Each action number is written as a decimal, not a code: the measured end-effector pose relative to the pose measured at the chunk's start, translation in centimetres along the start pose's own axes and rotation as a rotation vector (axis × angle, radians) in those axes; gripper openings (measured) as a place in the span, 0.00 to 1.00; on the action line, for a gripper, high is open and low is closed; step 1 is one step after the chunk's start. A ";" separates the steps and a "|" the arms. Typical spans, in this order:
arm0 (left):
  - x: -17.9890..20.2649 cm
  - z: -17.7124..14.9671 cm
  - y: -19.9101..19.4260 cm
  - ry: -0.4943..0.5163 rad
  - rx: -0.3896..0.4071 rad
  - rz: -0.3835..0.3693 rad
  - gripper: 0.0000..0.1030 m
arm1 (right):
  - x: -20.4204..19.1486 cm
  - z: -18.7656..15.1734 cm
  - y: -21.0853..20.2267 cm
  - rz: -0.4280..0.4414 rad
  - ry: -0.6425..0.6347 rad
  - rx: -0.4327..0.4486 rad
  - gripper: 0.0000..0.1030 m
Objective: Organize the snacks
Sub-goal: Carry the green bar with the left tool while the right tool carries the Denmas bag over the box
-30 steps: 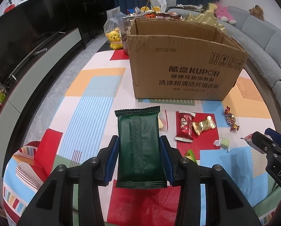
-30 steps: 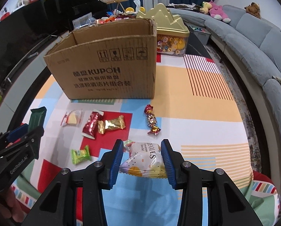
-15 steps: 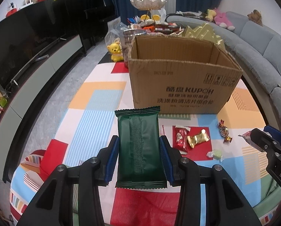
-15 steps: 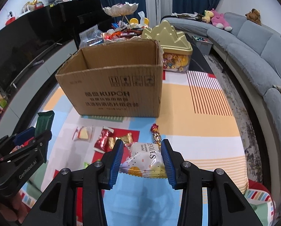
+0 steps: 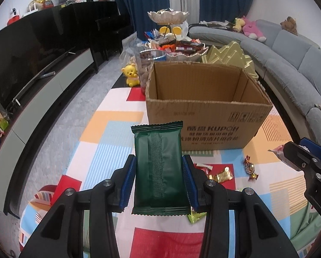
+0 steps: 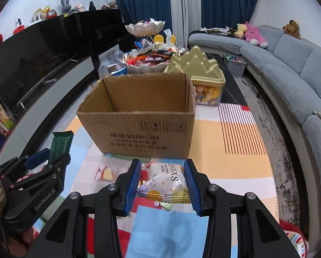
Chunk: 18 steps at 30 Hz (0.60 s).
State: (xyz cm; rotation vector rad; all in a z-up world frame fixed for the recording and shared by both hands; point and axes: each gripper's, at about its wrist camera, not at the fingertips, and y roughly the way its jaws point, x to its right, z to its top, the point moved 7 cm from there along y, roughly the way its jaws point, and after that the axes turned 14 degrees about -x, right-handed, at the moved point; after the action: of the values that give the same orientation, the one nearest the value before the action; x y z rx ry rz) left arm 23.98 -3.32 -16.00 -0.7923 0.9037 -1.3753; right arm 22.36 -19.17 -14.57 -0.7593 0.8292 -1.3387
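Observation:
My left gripper is shut on a dark green snack packet, held upright in the air in front of the open brown cardboard box. My right gripper is shut on a white dotted snack bag, also raised before the box. The box interior looks empty where visible. Each gripper shows in the other's view: the right at the right edge, the left with the green packet at the left. Loose sweets lie on the colourful mat: a gold one, a red twist candy, a small yellow-white packet.
Behind the box stand a tiered dish of snacks, a gold-lidded tin and a yellow bear toy. A dark TV unit runs along the left. A grey sofa curves along the right.
Both grippers have risen with their packets and tilted up; the box interior now shows and the sweets on the mat sit lower and farther below.

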 end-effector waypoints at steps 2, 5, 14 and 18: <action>0.1 0.5 -0.2 0.006 0.004 -0.002 0.41 | -0.2 0.6 -0.3 0.001 -0.005 0.008 0.41; 0.3 1.2 -0.5 0.009 0.006 -0.007 0.41 | -0.3 1.4 -0.6 0.002 -0.011 0.017 0.41; 0.6 3.7 -1.3 0.015 0.016 -0.019 0.41 | -0.8 4.1 -1.3 0.008 -0.024 0.041 0.41; 0.8 4.9 -1.6 0.021 0.025 -0.023 0.41 | -0.8 5.1 -1.3 0.013 -0.022 0.045 0.41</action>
State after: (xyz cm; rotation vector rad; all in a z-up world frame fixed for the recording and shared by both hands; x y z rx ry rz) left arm 27.56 -4.40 -12.42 -0.7732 0.8942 -1.4148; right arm 26.06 -18.51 -10.79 -0.7315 0.7830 -1.3313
